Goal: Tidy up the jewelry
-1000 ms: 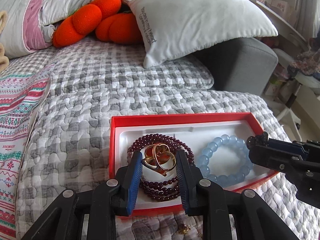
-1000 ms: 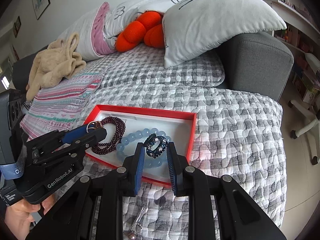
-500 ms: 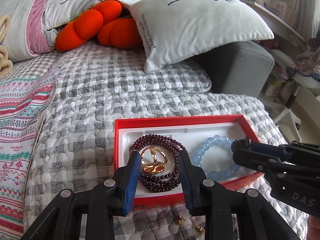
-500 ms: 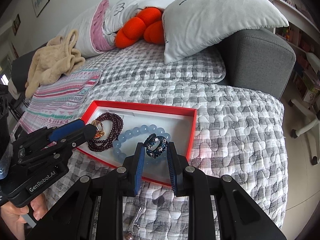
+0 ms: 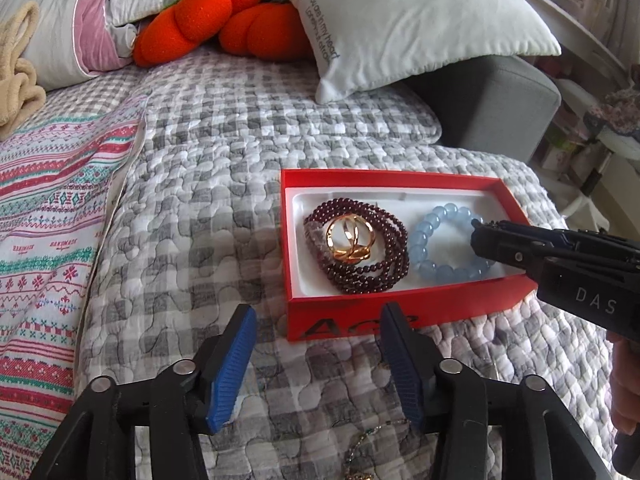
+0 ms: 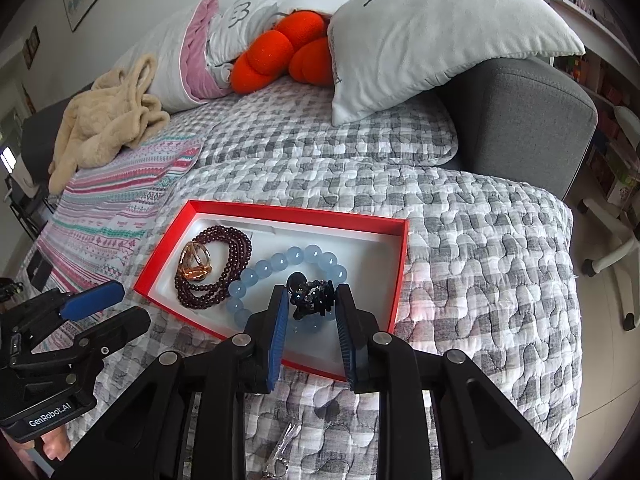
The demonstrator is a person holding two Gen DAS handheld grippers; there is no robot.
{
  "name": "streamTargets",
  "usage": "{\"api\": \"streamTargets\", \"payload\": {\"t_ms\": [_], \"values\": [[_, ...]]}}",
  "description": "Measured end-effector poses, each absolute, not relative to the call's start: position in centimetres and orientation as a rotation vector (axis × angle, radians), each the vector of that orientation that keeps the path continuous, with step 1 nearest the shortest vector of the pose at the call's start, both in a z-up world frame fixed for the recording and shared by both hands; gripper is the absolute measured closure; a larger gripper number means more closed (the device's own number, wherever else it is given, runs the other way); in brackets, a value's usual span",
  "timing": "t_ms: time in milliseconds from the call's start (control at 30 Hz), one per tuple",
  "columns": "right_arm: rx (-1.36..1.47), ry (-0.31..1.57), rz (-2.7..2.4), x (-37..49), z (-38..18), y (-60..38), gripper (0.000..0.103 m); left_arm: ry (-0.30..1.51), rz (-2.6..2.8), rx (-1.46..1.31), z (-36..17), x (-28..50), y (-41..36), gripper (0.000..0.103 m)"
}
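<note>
Over the red box (image 6: 401, 264) near the bed's front edge, the right gripper (image 6: 313, 316) has just been opening its jaws around the dark sparkly ring (image 6: 311, 296); whether they pinch it, I cannot tell. It could drop outside the blue bracelet (image 6: 288, 264). The left gripper (image 5: 316, 364) has just been opening too and stands wide and empty; the gold rings (image 5: 351, 238) lie on the dark red beads (image 5: 360, 276). Writing reads "DAS", "GenRobot.AI", and "You are in my heart" on the pillow (image 5: 420, 20).

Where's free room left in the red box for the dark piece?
Bare white liner between the blue bead bracelet and the red box right wall. Thin strip along the far wall. Left half is crowded: maroon bead strand with gold rings on top.
</note>
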State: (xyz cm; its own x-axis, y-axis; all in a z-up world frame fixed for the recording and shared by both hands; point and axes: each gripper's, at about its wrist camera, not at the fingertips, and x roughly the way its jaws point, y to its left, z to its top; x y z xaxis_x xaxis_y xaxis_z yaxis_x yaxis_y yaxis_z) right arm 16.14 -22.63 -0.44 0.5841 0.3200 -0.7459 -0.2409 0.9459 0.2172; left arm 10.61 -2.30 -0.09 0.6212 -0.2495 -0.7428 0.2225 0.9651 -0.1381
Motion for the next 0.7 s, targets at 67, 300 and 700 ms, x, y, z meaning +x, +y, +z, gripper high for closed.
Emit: {"api": "streamTargets", "payload": {"t_ms": [67, 300, 700], "values": [[0.103, 0.893, 0.333, 16.1, -0.3, -22.7, 0.068, 0.87, -0.273, -0.055, -0.1, 10.5, -1.9, 0.041], [0.085, 0.853, 0.371, 13.4, 1.9, -22.5, 0.054, 0.891, -0.288, -0.076, -0.1, 9.0, -1.0, 0.033], [-0.059, 0.903, 0.362, 7.8, 0.4, -22.7, 0.049, 0.917, -0.369, 0.065, -2.0, 4.6, -1.5, 0.03]]}}
